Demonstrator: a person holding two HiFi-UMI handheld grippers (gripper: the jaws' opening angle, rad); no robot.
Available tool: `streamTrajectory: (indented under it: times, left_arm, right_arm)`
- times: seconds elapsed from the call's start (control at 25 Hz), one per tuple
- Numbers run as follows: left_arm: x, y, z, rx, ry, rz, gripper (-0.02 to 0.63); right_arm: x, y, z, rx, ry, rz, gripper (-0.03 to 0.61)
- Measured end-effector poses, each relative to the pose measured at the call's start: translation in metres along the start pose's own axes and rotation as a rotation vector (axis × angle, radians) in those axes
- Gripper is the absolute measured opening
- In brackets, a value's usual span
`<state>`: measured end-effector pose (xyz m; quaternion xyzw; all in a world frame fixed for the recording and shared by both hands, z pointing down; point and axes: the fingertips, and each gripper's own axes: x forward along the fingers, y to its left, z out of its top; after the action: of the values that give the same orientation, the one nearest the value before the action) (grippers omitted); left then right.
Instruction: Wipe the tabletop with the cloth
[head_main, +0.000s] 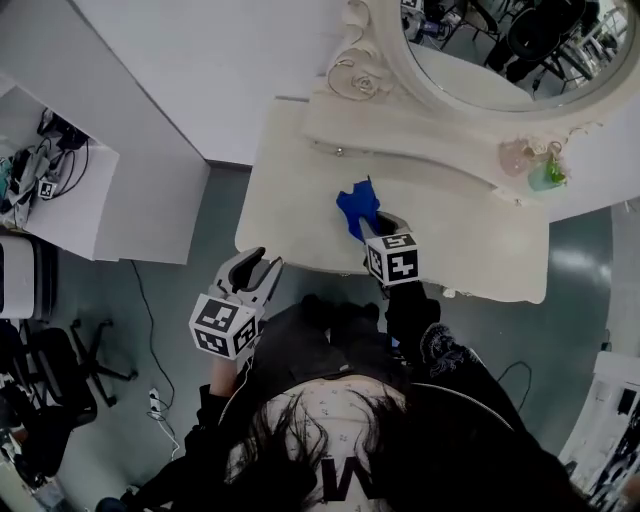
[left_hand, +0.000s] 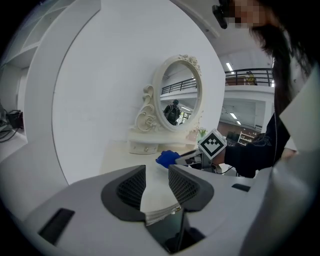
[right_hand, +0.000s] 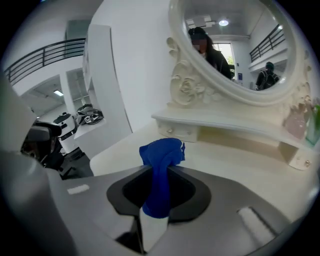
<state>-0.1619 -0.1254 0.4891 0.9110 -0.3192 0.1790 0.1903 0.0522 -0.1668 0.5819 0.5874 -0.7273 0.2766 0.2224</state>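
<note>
A bunched blue cloth (head_main: 356, 207) is over the middle of the cream tabletop (head_main: 290, 205). My right gripper (head_main: 372, 228) is shut on the cloth (right_hand: 161, 165), which sticks up out of the jaws of that gripper (right_hand: 159, 192) above the tabletop (right_hand: 240, 162). I cannot tell whether the cloth touches the surface. My left gripper (head_main: 262, 268) hangs off the table's near left corner, over the floor. Its jaws stand apart with nothing between them in the left gripper view (left_hand: 157, 185), which also catches the cloth (left_hand: 166, 158) further along the table.
An oval mirror (head_main: 500, 50) in an ornate frame stands at the back of the table on a raised drawer shelf (head_main: 400, 130). A pink bottle (head_main: 515, 157) and a green one (head_main: 546, 175) sit at its right end. A white desk (head_main: 70, 200) and an office chair (head_main: 50, 370) are to the left.
</note>
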Motion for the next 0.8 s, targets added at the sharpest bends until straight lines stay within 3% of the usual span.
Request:
streamTrajectory:
  times: [0.28,0.48,0.68,0.8]
  left_arm:
    - [-0.05,0.049,-0.016,-0.035,-0.017,0.088,0.143]
    - [-0.08,0.077,-0.03,-0.073,-0.023,0.143,0.143]
    - [-0.093,0.091,-0.039,-0.102,-0.027,0.168,0.143]
    - [-0.094,0.091,-0.039,-0.106,-0.03,0.16,0.143]
  right_arm:
    - [0.061,0.154,0.01,-0.176,0.039,0.216,0.087]
    - [0.084,0.233,0.002,-0.306,0.078,0.319,0.087]
    - [0.104,0.263,-0.028,-0.482,0.159,0.332,0.087]
    - [0.108,0.26,-0.037,-0.518,0.173,0.326,0.086]
